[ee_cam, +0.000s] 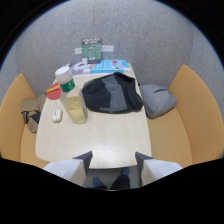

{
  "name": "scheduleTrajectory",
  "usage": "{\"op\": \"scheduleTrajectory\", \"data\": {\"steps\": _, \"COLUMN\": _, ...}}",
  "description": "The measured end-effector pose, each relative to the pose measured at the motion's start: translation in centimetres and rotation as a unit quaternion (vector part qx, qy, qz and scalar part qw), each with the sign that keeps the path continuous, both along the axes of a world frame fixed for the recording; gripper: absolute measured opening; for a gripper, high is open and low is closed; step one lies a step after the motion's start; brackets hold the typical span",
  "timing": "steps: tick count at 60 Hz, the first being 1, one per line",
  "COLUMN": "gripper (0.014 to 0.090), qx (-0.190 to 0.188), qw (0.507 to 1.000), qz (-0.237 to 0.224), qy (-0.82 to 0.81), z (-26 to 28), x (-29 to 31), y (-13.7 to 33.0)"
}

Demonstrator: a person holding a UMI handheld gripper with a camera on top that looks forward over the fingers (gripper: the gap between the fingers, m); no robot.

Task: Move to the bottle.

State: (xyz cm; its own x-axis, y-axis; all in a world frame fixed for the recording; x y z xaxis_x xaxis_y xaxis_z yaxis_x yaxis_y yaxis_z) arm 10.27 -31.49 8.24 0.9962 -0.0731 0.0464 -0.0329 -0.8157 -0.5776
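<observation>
One bottle (72, 97) stands upright on the left part of the table (100, 140), well beyond my fingers and off to their left; it is clear with yellowish liquid, a white cap and a green band at the neck. Just left of it sit one red-lidded small container (53, 92) and, nearer, one small white object (57, 115). To its right lies one dark, crumpled garment (112, 93), close beside the bottle. At the far end of the table I count one blue book (111, 65) and one small standing card (92, 49). One grey cushion (157, 100) rests on the right bench, one bag (31, 114) on the left. My gripper (112, 161) hangs spread over the near table edge, nothing between its two fingers.
</observation>
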Motion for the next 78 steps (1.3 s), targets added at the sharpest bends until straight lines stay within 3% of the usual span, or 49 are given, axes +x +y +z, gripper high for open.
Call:
{"op": "scheduleTrajectory", "data": {"steps": 17, "gripper": 0.0869, "qx": -0.001, "qw": 1.000, "qz": 0.006, "qy": -0.002, "z": -0.4, "x": -1.2, "y": -0.1}}
{"op": "scheduleTrajectory", "data": {"steps": 41, "gripper": 0.0871, "qx": -0.011, "qw": 0.998, "qz": 0.054, "qy": 0.018, "z": -2.9, "x": -8.8, "y": 1.1}}
{"op": "scheduleTrajectory", "data": {"steps": 78, "gripper": 0.0873, "qx": 0.021, "qw": 0.999, "qz": 0.029, "qy": -0.004, "z": -4.3, "x": -11.0, "y": 10.9}}
